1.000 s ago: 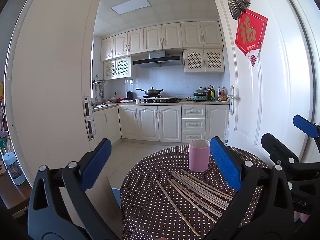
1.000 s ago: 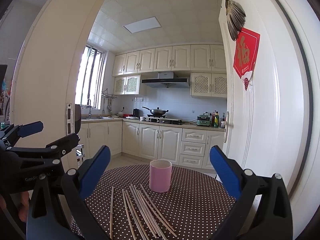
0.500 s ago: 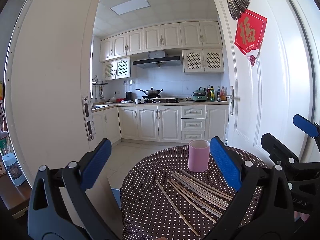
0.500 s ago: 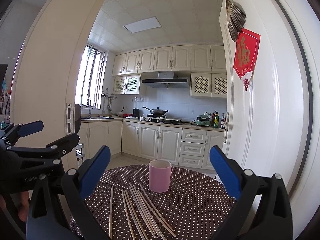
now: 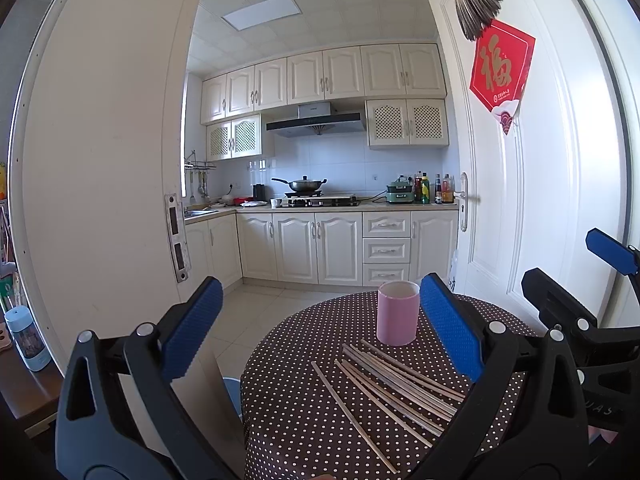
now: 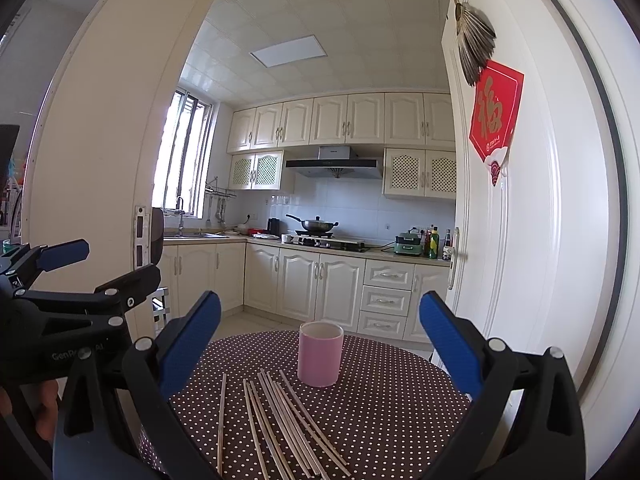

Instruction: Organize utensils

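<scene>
1. Your left claw [image 5: 320, 328] is spread wide and holds nothing; its blue pads hang above the near edge of the round, polka-dotted tabletop [image 5: 296, 412].
2. Your right claw [image 6: 320, 344] is just as wide apart and empty, raised over the same tabletop [image 6: 400, 392].
3. The chopsticks [image 6: 280, 420] lie loose and fanned on the cloth, one stick a little apart on the left.
4. The pink cup [image 6: 320, 354] stands upright just behind them, apart from both claws.
</scene>
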{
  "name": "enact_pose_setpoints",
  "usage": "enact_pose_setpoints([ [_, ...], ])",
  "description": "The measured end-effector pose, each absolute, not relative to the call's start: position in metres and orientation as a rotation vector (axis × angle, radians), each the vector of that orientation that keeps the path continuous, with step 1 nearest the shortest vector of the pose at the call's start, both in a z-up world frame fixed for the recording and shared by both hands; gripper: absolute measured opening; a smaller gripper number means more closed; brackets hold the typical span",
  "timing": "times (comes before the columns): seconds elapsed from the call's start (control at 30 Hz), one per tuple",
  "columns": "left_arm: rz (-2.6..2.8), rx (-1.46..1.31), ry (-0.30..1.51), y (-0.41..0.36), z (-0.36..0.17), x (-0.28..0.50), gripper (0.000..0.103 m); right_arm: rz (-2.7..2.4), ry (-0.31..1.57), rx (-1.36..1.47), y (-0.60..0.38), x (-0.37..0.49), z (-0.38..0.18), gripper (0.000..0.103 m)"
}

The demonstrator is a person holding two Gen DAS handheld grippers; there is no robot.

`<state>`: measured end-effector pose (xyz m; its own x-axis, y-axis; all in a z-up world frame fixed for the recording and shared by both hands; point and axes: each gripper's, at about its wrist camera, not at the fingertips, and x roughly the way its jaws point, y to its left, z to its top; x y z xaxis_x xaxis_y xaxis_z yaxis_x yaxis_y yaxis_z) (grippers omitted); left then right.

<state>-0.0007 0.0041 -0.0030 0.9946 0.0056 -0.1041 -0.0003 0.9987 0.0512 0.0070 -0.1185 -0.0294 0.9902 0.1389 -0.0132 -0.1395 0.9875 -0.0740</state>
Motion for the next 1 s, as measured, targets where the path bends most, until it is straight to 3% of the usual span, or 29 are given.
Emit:
enact_pose_setpoints([
  [1.0, -0.014, 0.058, 0.11, 0.001, 0.016, 0.014, 0.097, 0.12, 0.005, -0.075, -0.121, 0.02, -0.015, 0.096],
])
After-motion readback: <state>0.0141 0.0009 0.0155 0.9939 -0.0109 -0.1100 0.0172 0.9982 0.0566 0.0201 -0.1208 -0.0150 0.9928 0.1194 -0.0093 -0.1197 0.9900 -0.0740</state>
